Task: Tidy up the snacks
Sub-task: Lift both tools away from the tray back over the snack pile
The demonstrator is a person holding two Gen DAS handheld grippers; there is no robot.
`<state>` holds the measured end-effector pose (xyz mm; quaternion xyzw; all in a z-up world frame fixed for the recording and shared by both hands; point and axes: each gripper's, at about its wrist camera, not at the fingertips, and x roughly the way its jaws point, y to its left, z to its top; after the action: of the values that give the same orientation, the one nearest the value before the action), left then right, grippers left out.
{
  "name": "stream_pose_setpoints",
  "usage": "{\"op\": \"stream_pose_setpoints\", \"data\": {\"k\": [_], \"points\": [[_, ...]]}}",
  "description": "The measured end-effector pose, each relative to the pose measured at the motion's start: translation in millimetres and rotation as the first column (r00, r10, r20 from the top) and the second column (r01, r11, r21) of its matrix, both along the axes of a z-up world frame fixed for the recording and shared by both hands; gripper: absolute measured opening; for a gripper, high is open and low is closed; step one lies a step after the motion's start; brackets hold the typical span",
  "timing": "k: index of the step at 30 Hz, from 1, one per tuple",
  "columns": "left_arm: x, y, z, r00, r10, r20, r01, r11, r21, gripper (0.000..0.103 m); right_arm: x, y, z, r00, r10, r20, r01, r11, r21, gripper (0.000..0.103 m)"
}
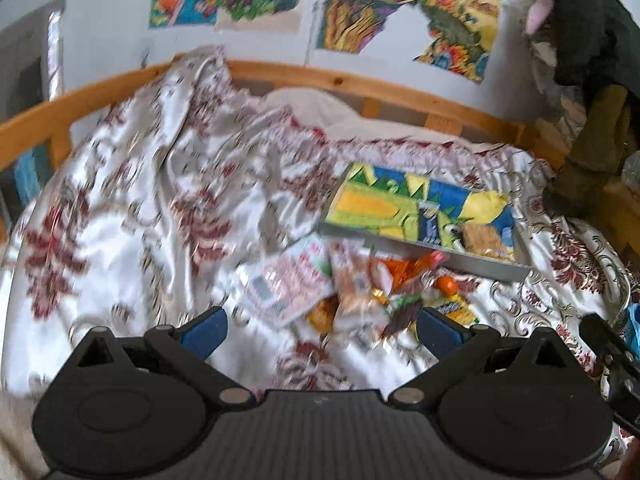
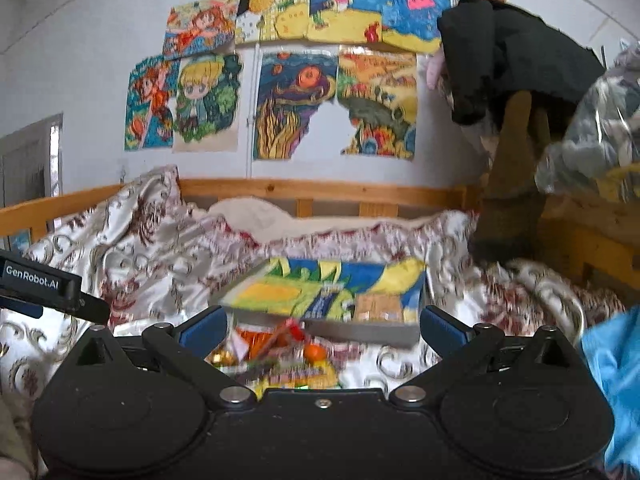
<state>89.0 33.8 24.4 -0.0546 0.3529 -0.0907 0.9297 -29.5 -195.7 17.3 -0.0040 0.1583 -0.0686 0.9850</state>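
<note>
Left wrist view showed the left gripper (image 1: 320, 332) with fingers spread wide and empty — ready over the snack pile (image 1: 352, 292) on the bed (image 1: 132, 200). The right gripper (image 2: 320, 330) was open too — the box (image 2: 332, 300) sat just behind, likely for the snacks.

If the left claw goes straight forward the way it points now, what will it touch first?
Probably the pile of snack packets on the bedspread, right ahead of the open left claw. The tray lies beyond. Blur makes depth uncertain.

Right gripper (image 2: 320, 330) with jaws spread wide above a blurred heap of snacks (image 2: 276, 354) on a patterned bedspread (image 2: 140, 240). A colourful shallow box (image 2: 328, 300) lies just behind; drawings (image 2: 296, 80) cover the wall.
</note>
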Motion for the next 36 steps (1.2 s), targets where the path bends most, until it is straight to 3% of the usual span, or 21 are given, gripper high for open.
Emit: {"op": "stream_pose_setpoints", "data": {"k": [5,18,25,36], "points": [[-10,12,-12,0.997,0.043,-0.063,-0.045,0.998,-0.031,0.103,-8,8,-8,0.998,-0.006,-0.059,0.006,1.0,-0.002,0.102],[-37,-16,-15,0.999,-0.042,0.019,0.038,0.986,0.163,0.103,-5,10,-22,0.983,-0.021,-0.18,0.024,1.0,0.014,0.102],[-35,-20,-19,0.999,-0.053,-0.005,0.053,0.978,0.2,0.103,3,10,-28,0.971,-0.02,-0.238,0.025,1.0,0.015,0.102],[-33,-27,-23,0.993,-0.113,-0.042,0.12,0.964,0.239,0.102,8,11,-32,0.965,-0.014,-0.262,0.02,1.0,0.021,0.102]]}}
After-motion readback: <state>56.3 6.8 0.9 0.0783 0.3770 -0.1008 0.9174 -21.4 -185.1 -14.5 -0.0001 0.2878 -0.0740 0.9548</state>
